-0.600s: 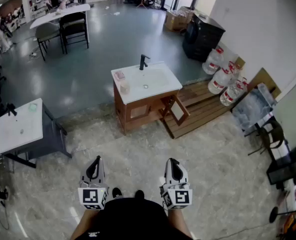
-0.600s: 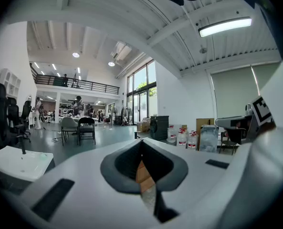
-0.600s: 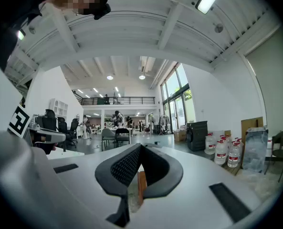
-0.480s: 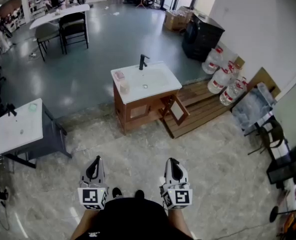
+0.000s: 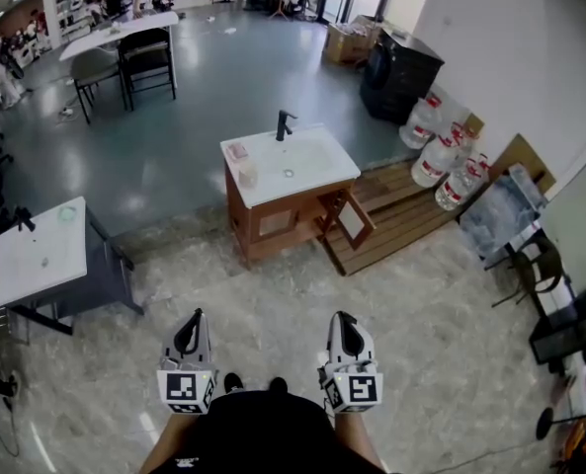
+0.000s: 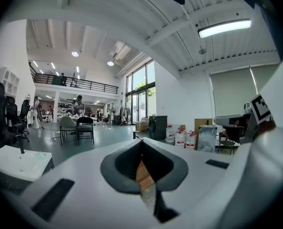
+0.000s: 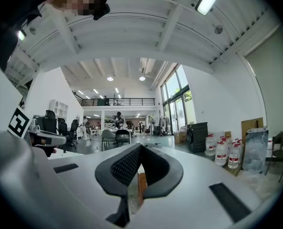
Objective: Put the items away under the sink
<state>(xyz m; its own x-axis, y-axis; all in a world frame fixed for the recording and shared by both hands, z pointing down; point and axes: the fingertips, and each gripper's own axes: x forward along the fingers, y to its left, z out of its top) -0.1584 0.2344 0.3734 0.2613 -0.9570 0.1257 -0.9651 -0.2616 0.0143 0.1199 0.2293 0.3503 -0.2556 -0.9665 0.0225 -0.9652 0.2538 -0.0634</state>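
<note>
A white sink (image 5: 317, 158) with a black faucet (image 5: 284, 123) tops a brown wooden cabinet (image 5: 273, 223) a few steps ahead on the floor. The cabinet's right door (image 5: 352, 220) hangs open. On the sink's left rim sit a small pink item (image 5: 237, 150) and a pale cup-like item (image 5: 246, 174). My left gripper (image 5: 195, 316) and right gripper (image 5: 339, 318) are held low, close to my body and far from the sink. Both are shut and hold nothing, as the left gripper (image 6: 142, 144) and right gripper (image 7: 140, 149) views confirm.
A wooden pallet (image 5: 401, 215) lies right of the cabinet, with several water jugs (image 5: 441, 156) behind it. A second white-topped stand (image 5: 41, 255) is at the left. A black cabinet (image 5: 399, 72), a table with chairs (image 5: 144, 52) and a folding chair (image 5: 530, 270) ring the space.
</note>
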